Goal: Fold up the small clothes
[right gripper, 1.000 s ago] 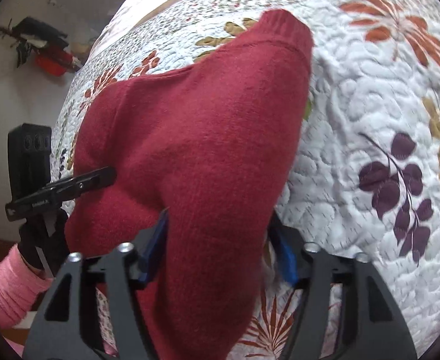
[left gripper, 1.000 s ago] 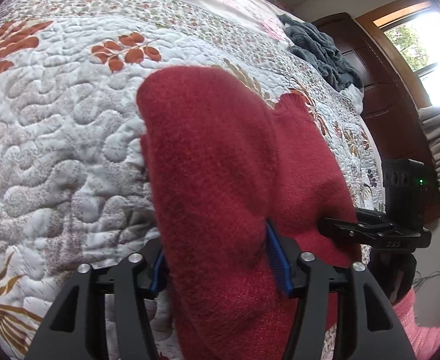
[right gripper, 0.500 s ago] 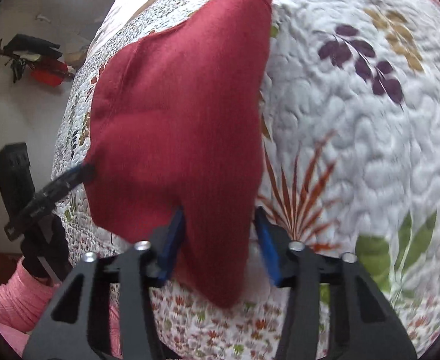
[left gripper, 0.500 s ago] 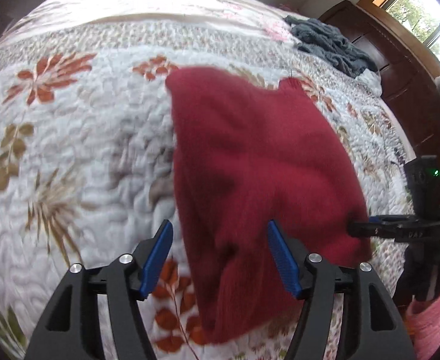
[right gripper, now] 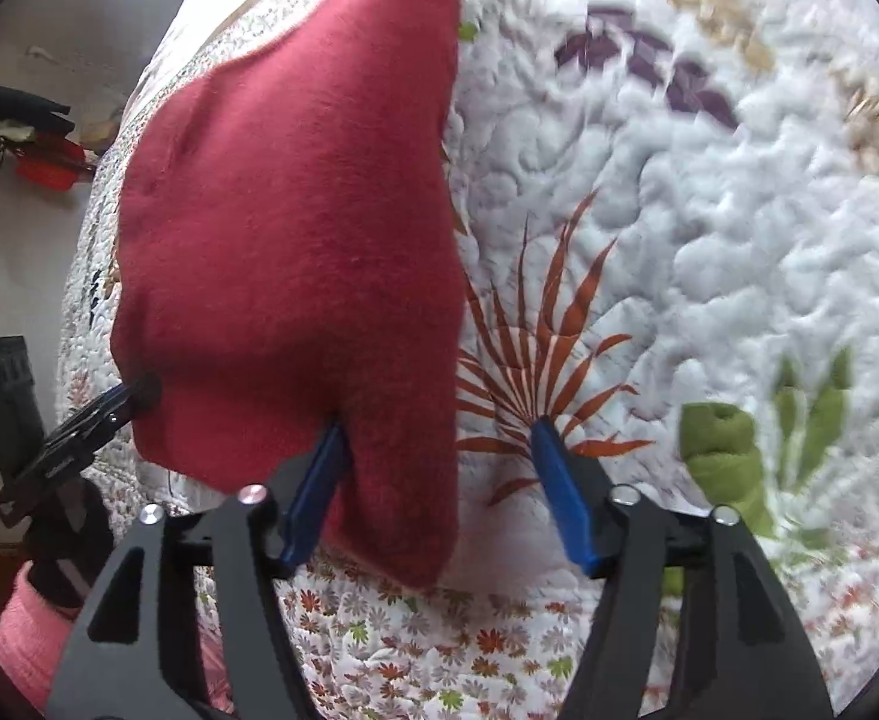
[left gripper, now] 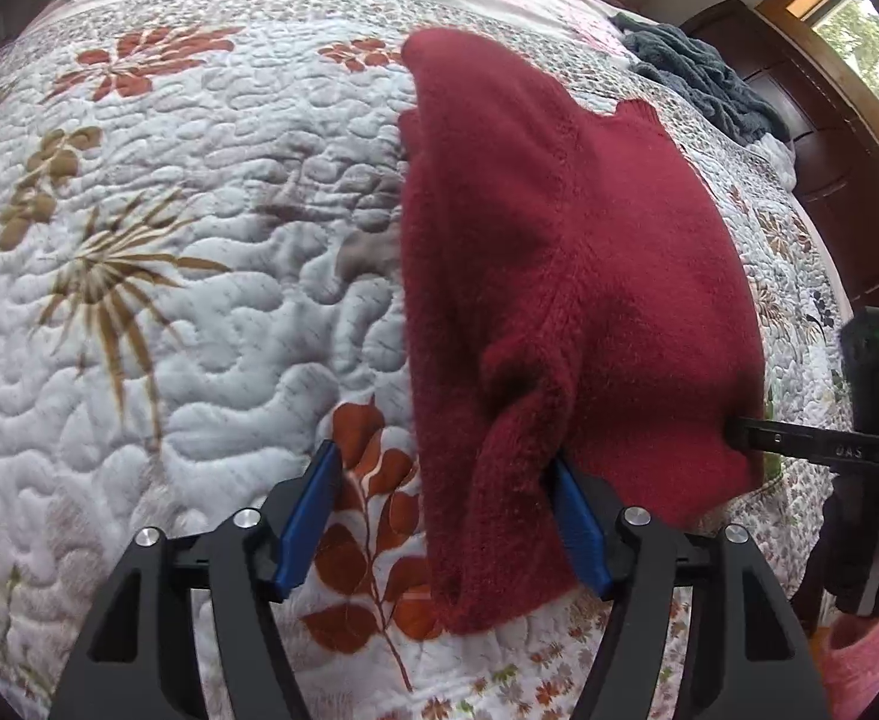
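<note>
A red sweater (left gripper: 559, 276) lies folded on the quilt (left gripper: 169, 240) of a bed, its near edge hanging toward both cameras. In the left wrist view the left gripper (left gripper: 445, 510) has its jaws spread wide; the sweater's near corner droops between the blue pads (left gripper: 577, 525), brushing the inner face of the one nearer the sweater's middle while the other stands clear over a rust leaf print. No pinch is visible, so the jaws are released. Past the sweater's far side in this view, the right gripper's (left gripper: 739, 438) dark tip meets the sweater's edge, with a gloved hand (left gripper: 859, 546) and a pink sleeve (left gripper: 871, 654) below it.

In the right wrist view the right gripper (right gripper: 433, 489) is likewise spread; a flap of the sweater (right gripper: 295, 228) hangs against one blue pad (right gripper: 316, 492), the other pad apart from it over a rust fan-shaped print. The left gripper (right gripper: 133, 396) touches the sweater's opposite edge here.

Beyond the sweater, at the quilt's far side, a grey garment (left gripper: 697, 78) lies bunched near a dark wooden headboard (left gripper: 829, 180).
</note>
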### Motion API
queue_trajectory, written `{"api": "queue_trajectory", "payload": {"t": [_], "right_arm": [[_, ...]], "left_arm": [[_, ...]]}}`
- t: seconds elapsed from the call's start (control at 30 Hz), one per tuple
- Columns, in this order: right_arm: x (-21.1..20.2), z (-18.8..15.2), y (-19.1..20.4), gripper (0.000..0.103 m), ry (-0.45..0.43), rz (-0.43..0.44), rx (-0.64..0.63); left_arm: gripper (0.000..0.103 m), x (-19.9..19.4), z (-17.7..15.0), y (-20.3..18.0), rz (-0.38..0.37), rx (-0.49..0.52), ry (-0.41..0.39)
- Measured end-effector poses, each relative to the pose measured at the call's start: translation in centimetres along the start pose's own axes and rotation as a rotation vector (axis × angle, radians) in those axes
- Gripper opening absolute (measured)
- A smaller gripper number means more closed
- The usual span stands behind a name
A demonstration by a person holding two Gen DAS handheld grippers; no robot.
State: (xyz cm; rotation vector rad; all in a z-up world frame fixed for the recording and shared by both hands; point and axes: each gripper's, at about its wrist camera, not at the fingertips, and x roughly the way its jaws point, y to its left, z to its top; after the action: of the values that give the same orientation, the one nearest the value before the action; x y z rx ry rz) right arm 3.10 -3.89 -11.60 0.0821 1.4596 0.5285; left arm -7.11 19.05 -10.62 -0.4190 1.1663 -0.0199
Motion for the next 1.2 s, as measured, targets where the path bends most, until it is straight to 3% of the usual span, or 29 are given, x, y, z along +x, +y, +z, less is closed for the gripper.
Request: {"api": "queue_trajectory", "payload": {"t": [0.03,0.1,0.2,0.4,0.7,1.2], "right_arm": [[-0.7,-0.3,0.7,0.071,-0.018,-0.037,-0.022],[-1.8,-0.8,1.8,0.085,-0.047,-0.101,-0.059],[-3.4,-1.6,3.3,0.089,-0.083,-0.140,-0.092],[-6.1,-3.2,6.1,0.092,-0.157,-0.250,-0.141],[-9.5,-5.0,7.8,0.095,-0.229,-0.333,-0.171],[-12.3,-7.7,9.5,0.097,-0.242,-0.361,-0.166]], "left_arm": [[0.068,-0.7,-0.3,0.0,0.010,0.003,-0.003],[0.068,-1.8,-0.6,-0.5,0.045,0.023,-0.010],[0.075,-3.5,-1.3,-1.5,0.108,0.045,-0.021],[0.077,-6.6,-2.7,-2.8,0.191,0.013,-0.044],[0.084,-10.1,-4.2,-5.4,0.282,0.009,-0.082],[0.084,-13.8,-5.7,-7.7,0.352,-0.009,-0.129]]}}
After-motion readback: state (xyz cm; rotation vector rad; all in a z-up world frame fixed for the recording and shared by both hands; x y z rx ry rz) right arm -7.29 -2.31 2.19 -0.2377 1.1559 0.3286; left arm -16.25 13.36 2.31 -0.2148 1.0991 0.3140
